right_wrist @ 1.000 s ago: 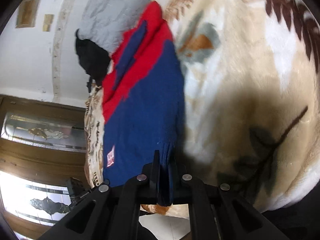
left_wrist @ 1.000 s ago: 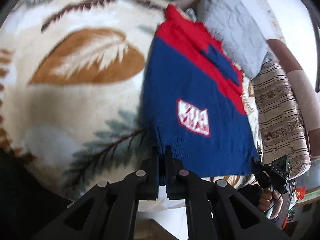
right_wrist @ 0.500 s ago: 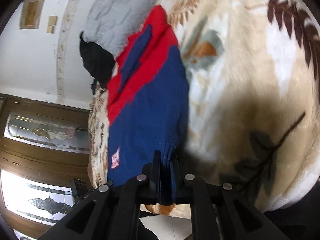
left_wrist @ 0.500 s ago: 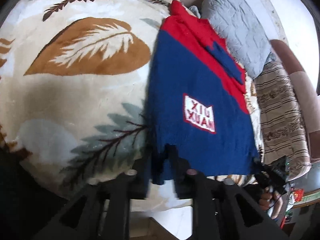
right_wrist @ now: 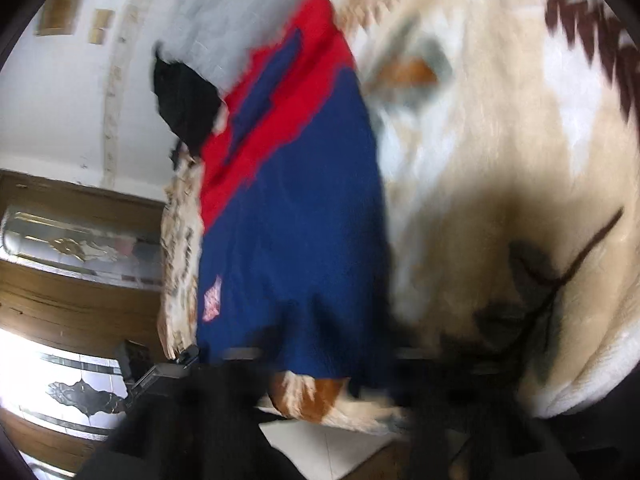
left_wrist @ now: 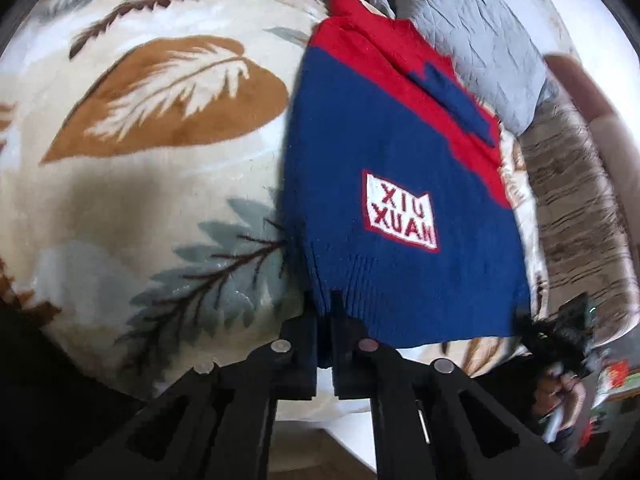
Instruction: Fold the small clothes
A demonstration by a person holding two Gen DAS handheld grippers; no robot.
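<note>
A small blue knit sweater (left_wrist: 392,152) with a red top and a white "XIU XUAN" patch lies flat on a cream leaf-print blanket (left_wrist: 160,200). My left gripper (left_wrist: 325,304) is shut on the ribbed hem at its near left corner. In the right wrist view the sweater (right_wrist: 292,208) runs away from me. My right gripper (right_wrist: 332,356) is heavily blurred. Its jaws are opening, standing apart on either side of the other hem corner without pressing it. The left wrist view also shows the right gripper (left_wrist: 560,332), blurred, with a hand (left_wrist: 560,396) below it.
A grey quilted pillow (left_wrist: 472,28) lies beyond the sweater's red end, and a brown striped cover (left_wrist: 576,200) runs along its right side. A black cloth (right_wrist: 184,92) sits by the pillow. The blanket's edge drops to the floor just below both grippers. A wooden door (right_wrist: 60,304) stands behind.
My left jaws parted half a second ago and have closed again on the hem. My right jaws, clamped on the hem before, have spread apart, and that view has gone blurry.
</note>
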